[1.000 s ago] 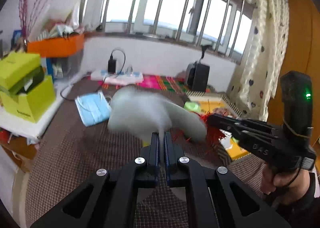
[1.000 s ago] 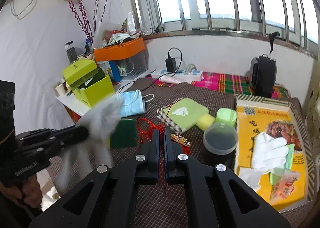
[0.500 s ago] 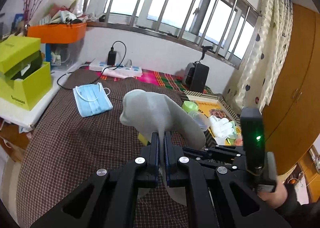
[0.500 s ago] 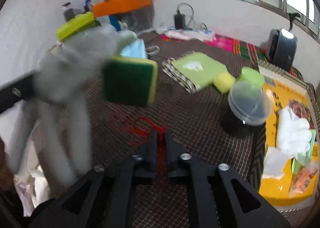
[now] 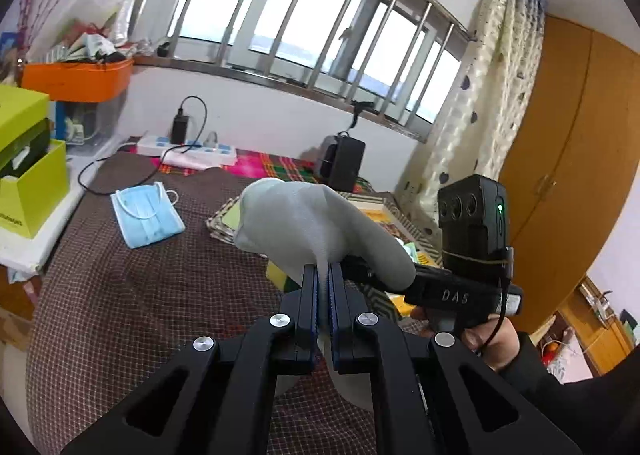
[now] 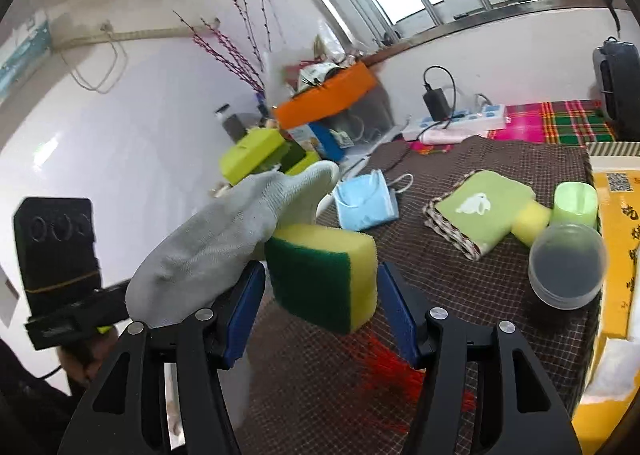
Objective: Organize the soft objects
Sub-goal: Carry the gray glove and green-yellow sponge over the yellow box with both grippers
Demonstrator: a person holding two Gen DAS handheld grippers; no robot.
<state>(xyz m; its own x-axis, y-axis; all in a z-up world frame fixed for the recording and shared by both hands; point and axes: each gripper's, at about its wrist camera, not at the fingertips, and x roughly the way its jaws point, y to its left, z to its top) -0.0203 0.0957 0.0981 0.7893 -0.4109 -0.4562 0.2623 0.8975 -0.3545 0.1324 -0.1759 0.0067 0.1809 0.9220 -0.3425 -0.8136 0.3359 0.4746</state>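
Left gripper is clamped tight on the grey glove, holding it up above the checked tablecloth. Right gripper has its jaws spread wide, and the green-and-yellow sponge sits between them, touching neither pad, tucked just under the glove's fingers.

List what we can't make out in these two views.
1. Right wrist: what holds up the sponge; the grey glove covers its upper left corner.
2. Left wrist: the sponge, nearly all behind the grey glove.
3. Right wrist: red tassel, blurred.
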